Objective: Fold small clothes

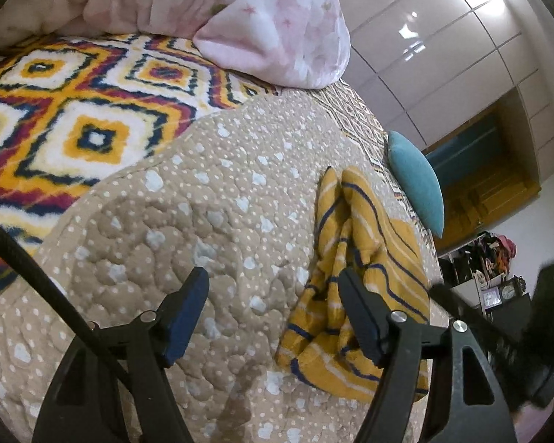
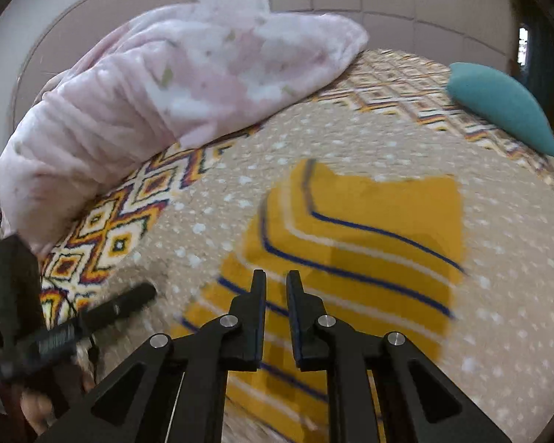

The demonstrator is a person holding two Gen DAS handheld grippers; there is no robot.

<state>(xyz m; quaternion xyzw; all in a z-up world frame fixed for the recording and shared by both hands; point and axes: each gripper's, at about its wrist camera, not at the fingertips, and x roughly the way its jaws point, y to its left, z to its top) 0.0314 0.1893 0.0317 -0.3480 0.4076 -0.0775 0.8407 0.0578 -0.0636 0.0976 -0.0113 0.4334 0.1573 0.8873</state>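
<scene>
In the right wrist view the right claw (image 2: 276,284) sits nearest, its jaws drawn almost together with only a thin slit between them and no cloth caught there, so it is clenched on nothing. It hangs just above the near edge of the shirt (image 2: 354,243), a yellow garment with blue and white stripes, probably placed to press or pinch that edge for the next fold.

The shirt lies on the quilt (image 2: 498,295), a beige dotted cover that gives a flat bed surface to fold on. From this side it looks partly squared up.

In the left wrist view the left claw (image 1: 273,280) stands released, jaws wide, with bare quilt between them. Its right jaw overlaps the shirt's rumpled left side in the picture, which likely needs smoothing; contact cannot be told.

Farther off, a patterned blanket (image 1: 74,110), a pink duvet (image 2: 158,85) and a teal cushion (image 2: 502,107) are pushed well clear.
</scene>
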